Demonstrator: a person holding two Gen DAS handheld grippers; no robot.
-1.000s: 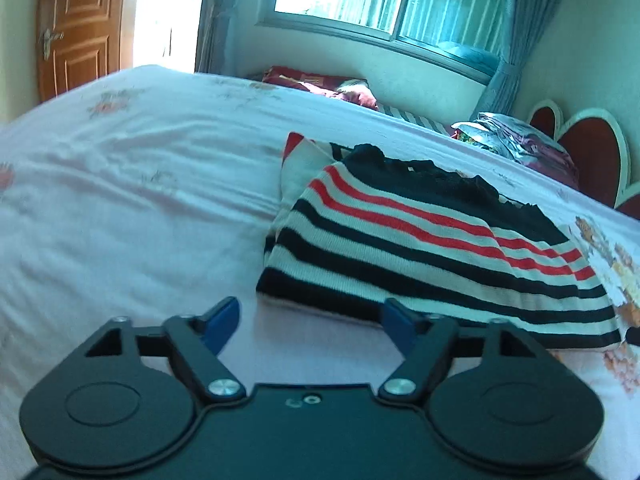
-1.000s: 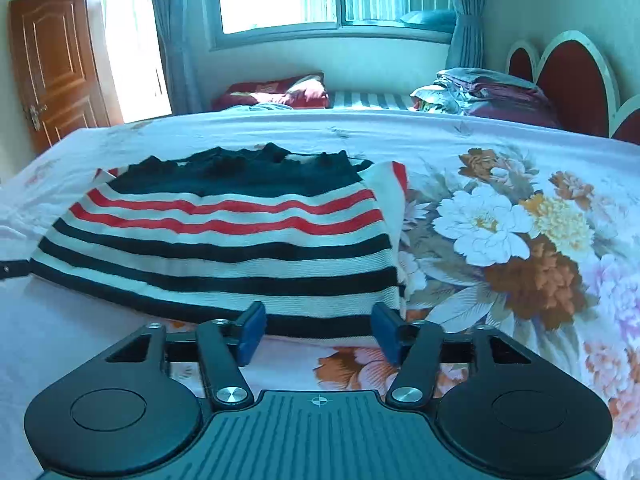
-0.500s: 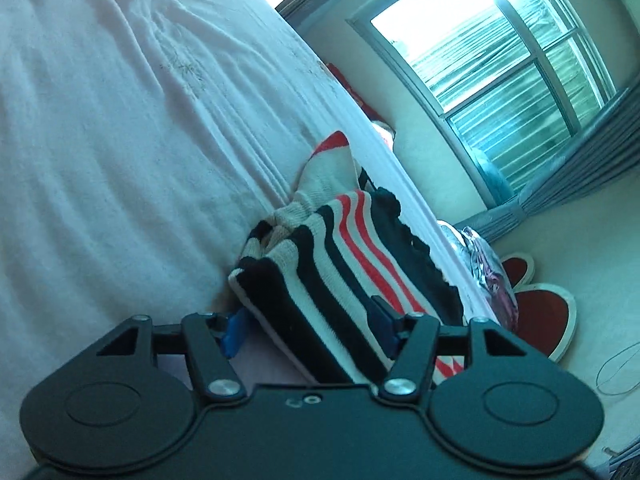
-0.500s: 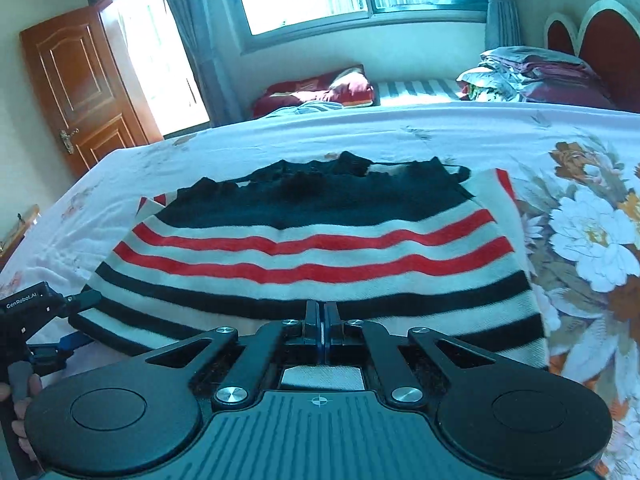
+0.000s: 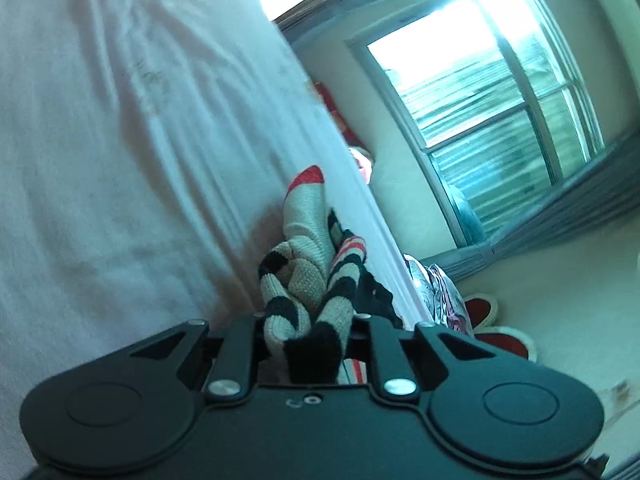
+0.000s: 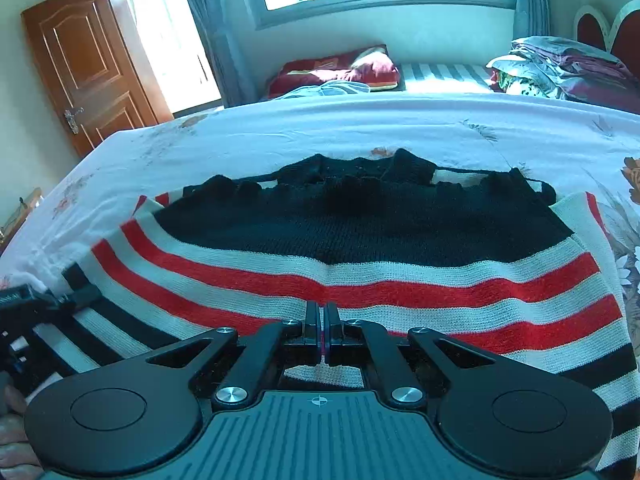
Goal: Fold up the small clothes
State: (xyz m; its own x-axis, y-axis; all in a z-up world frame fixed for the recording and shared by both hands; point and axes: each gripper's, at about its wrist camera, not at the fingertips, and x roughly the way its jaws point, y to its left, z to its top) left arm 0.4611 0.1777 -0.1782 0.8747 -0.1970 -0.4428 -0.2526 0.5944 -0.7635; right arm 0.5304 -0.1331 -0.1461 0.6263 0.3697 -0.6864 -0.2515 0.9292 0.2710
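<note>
Fingers on the right gripper point(image 6: 321, 330) are pressed flat together, and whether any knit is caught between them I can't tell; the striped sweater point(image 6: 360, 264) lies just past them on the bed point(image 6: 320, 128). That view gives the whole picture: black top part, red, white and black stripes, spread over the white floral bedsheet point(image 6: 480, 120), with the left gripper point(image 6: 60, 304) at the sweater's left edge and a bit of the person's hand point(image 6: 12, 432) in the corner. It also shows a wooden door point(image 6: 84, 64) and folded bedding point(image 6: 560, 68).

The left wrist view is tilted hard and close up. There the left gripper point(image 5: 308, 332) is closing, its fingers pinching a bunched fold of the sweater point(image 5: 312, 280). Behind it there's a window point(image 5: 492, 120), seen much larger than in the other view.
</note>
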